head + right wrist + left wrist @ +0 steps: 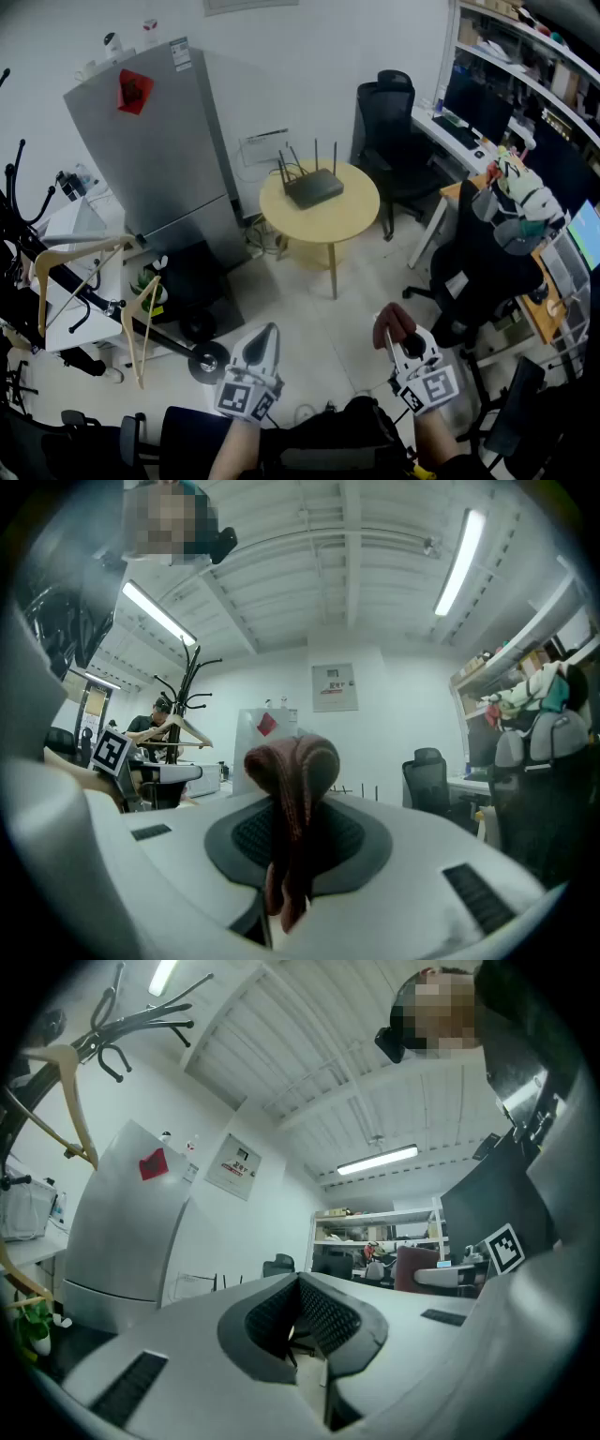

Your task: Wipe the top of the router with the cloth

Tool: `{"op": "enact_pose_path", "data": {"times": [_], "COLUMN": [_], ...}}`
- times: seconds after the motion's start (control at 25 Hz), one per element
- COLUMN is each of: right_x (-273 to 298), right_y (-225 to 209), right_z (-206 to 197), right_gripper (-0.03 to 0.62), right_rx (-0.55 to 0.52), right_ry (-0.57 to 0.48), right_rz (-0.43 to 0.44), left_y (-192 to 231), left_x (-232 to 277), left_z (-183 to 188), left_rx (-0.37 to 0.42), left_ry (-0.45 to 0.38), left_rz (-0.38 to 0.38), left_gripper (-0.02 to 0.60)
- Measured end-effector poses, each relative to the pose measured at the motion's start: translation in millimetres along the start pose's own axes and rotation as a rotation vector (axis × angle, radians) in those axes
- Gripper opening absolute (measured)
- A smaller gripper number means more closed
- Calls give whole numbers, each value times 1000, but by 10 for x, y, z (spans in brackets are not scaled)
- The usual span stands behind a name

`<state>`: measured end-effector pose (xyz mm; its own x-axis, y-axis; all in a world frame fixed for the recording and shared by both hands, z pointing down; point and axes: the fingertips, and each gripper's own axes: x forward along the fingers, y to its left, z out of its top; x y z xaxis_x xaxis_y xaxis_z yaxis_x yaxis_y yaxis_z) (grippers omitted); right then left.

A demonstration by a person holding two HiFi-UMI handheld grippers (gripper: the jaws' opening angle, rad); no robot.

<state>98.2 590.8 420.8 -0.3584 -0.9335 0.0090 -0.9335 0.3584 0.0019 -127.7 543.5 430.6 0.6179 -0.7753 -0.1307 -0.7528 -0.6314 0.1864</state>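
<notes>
A black router with several upright antennas lies on a small round wooden table across the room. My right gripper is held close to my body, far from the table, shut on a dark red knitted cloth. In the right gripper view the cloth bulges above the closed jaws and hangs down between them. My left gripper is beside it at the same height, jaws together with nothing in them; the left gripper view shows its ribbed pads meeting.
A grey fridge stands left of the table. Black office chairs and desks line the right side. A coat rack with wooden hangers and a small plant stand at the left. Light floor lies between me and the table.
</notes>
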Motion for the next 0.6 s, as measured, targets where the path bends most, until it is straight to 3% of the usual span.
{"op": "enact_pose_path", "data": {"times": [0.28, 0.6], "right_x": [232, 407], "right_y": [-273, -1184], "right_z": [33, 79], "right_gripper": [63, 63], "right_rx": [28, 32], "right_ry": [-47, -79], "right_rz": [21, 61], "left_y": [90, -175], "left_x": [227, 981], "left_z": [-56, -70], "left_rx": [18, 66], "left_ry": [11, -23], "left_rz": [59, 113], "left_gripper": [0, 2]}}
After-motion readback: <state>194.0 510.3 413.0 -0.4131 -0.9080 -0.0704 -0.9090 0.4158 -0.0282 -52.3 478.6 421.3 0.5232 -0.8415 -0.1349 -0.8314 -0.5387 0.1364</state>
